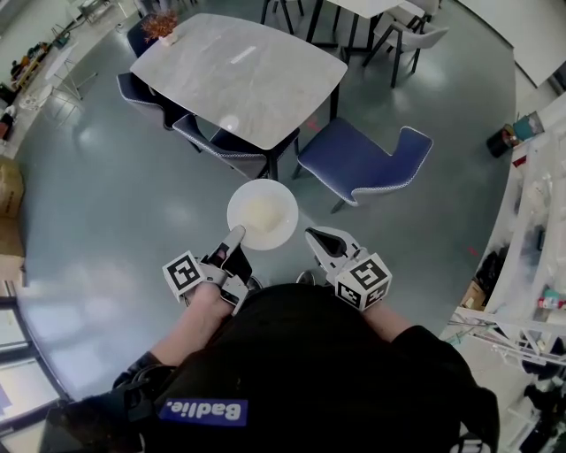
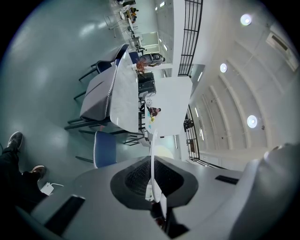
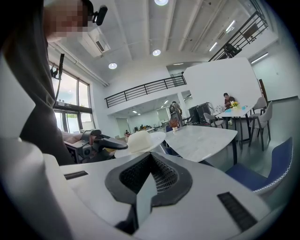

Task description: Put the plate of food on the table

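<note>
A white plate (image 1: 262, 214) with a pale mound of food is held in the air over the floor, short of the grey marble table (image 1: 239, 75). My left gripper (image 1: 236, 234) is shut on the plate's near-left rim. In the left gripper view the plate (image 2: 153, 143) shows edge-on as a thin white line between the pads of the left gripper (image 2: 152, 164). My right gripper (image 1: 312, 234) hangs just right of the plate, shut and holding nothing. The right gripper view looks past the right gripper (image 3: 150, 157) to the plate (image 3: 140, 140), the left gripper (image 3: 96, 140) and the table (image 3: 201, 138).
A blue chair (image 1: 363, 161) stands pulled out at the table's near right corner, and more blue chairs (image 1: 217, 142) are tucked in on the left. A flower pot (image 1: 162, 26) sits on the table's far corner. Shelves with clutter (image 1: 531, 265) line the right.
</note>
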`<action>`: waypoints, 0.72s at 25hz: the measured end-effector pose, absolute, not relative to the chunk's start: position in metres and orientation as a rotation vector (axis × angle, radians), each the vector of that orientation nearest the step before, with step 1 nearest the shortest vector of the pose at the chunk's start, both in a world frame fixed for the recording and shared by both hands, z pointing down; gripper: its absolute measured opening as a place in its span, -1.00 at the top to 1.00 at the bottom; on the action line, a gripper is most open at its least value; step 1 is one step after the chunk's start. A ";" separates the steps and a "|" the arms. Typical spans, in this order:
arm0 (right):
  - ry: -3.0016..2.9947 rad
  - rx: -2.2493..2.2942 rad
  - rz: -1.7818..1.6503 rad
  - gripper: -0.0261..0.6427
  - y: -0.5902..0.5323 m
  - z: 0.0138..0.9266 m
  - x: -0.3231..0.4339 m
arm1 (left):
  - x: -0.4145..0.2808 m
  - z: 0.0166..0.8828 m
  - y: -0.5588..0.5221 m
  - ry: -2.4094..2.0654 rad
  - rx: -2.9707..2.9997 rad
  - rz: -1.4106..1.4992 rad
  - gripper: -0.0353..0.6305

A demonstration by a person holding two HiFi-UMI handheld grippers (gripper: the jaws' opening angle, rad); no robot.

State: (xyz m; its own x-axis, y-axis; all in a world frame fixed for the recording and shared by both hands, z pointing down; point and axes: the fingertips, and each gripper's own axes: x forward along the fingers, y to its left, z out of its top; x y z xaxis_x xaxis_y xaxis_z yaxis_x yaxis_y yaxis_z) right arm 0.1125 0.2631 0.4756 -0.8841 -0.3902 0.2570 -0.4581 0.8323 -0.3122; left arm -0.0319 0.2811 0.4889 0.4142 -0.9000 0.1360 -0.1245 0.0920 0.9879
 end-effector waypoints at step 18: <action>-2.827 0.585 0.597 0.89 0.227 0.498 0.138 | -0.014 0.503 0.257 -1.078 1.324 -0.794 0.85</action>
State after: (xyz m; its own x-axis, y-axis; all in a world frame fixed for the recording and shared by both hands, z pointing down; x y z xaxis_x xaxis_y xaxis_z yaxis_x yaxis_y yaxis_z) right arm 0.1380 0.2270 0.4980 -0.9033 -0.3381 0.2641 -0.4160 0.8407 -0.3466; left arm -0.0140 0.2571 0.5034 0.3393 -0.9274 0.1577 -0.1249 0.1218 0.9847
